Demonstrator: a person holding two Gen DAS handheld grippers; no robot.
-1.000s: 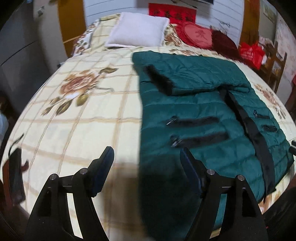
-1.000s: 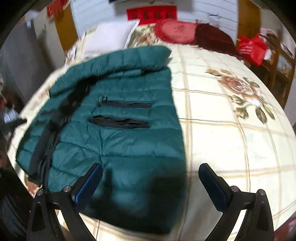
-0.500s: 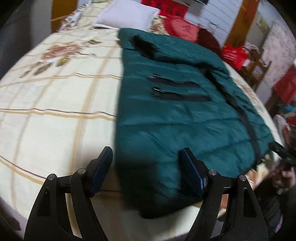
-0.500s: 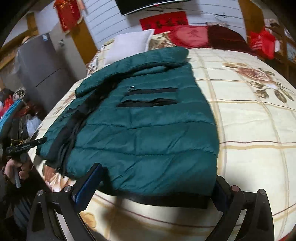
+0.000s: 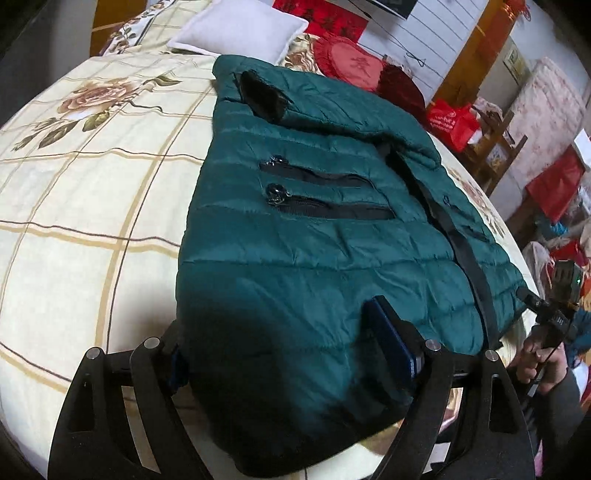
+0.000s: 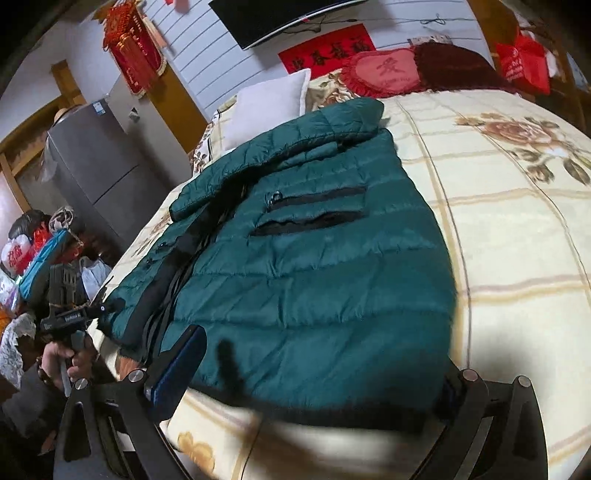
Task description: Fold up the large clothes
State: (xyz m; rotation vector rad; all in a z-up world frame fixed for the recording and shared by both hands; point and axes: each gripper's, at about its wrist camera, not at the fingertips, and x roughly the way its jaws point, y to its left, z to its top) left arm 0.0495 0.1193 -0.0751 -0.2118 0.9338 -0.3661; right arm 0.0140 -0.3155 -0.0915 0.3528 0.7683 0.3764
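A dark green quilted puffer jacket (image 5: pixel 317 258) lies flat on the floral bed (image 5: pixel 81 206), hem toward me, with black zip pockets and a black front placket. It also shows in the right wrist view (image 6: pixel 314 280). My left gripper (image 5: pixel 280 350) is open, its jaws straddling the jacket's near left hem corner. My right gripper (image 6: pixel 317 373) is open, its jaws straddling the near right hem corner; the hem lies between its fingers (image 6: pixel 181 365).
A white pillow (image 5: pixel 240 33) and red cushions (image 5: pixel 354 66) sit at the head of the bed. A grey fridge (image 6: pixel 96 162) stands left of the bed. Red bags and a wooden chair (image 5: pixel 491 136) stand to the right.
Both grippers have dropped lower and moved in onto the jacket's near hem, which now lies between the open jaws of each. The jacket itself has not moved.
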